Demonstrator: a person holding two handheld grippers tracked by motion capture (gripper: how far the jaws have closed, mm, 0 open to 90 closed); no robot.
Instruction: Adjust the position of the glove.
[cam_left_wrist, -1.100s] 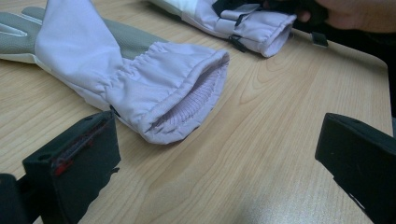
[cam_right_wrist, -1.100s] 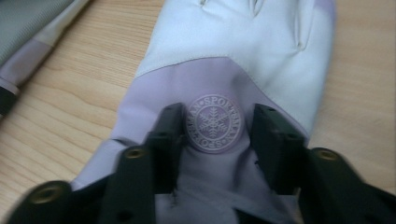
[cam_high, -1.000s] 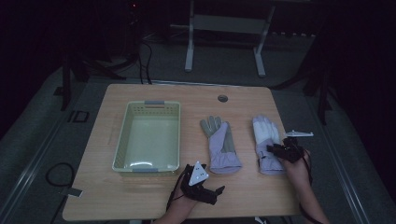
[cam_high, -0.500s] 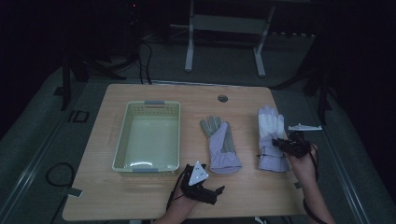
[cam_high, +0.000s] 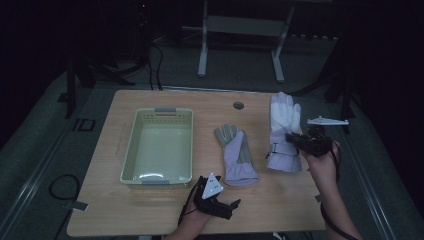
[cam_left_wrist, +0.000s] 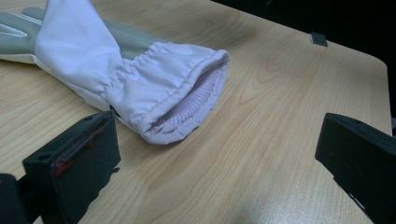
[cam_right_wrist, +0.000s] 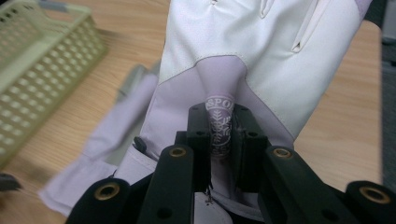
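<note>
Two pale lilac-and-white gloves are in play. The left glove (cam_high: 236, 155) lies flat on the wooden table (cam_high: 170, 210), palm side up, with its cuff (cam_left_wrist: 173, 98) toward me. My left gripper (cam_high: 232, 204) rests just in front of that cuff, and the left gripper (cam_left_wrist: 219, 140) stands open with bare wood between its pads. The right glove (cam_high: 282, 130) hangs raised off the table, fingers pointing away. My right gripper (cam_high: 290, 138) is shut on it; in the right gripper view the gripper (cam_right_wrist: 219, 135) pinches a fold of the printed fabric of that glove (cam_right_wrist: 261, 60).
A pale green plastic basket (cam_high: 131, 145) stands on the left half of the table; the basket (cam_right_wrist: 42, 60) looks to hold nothing. A round cable hole (cam_high: 238, 105) sits near the far edge. Metal stand legs (cam_high: 202, 60) rise beyond the table.
My right gripper has risen with the right glove pinched in it, lifting the glove off the table. The left gripper and the left glove have stayed put.
</note>
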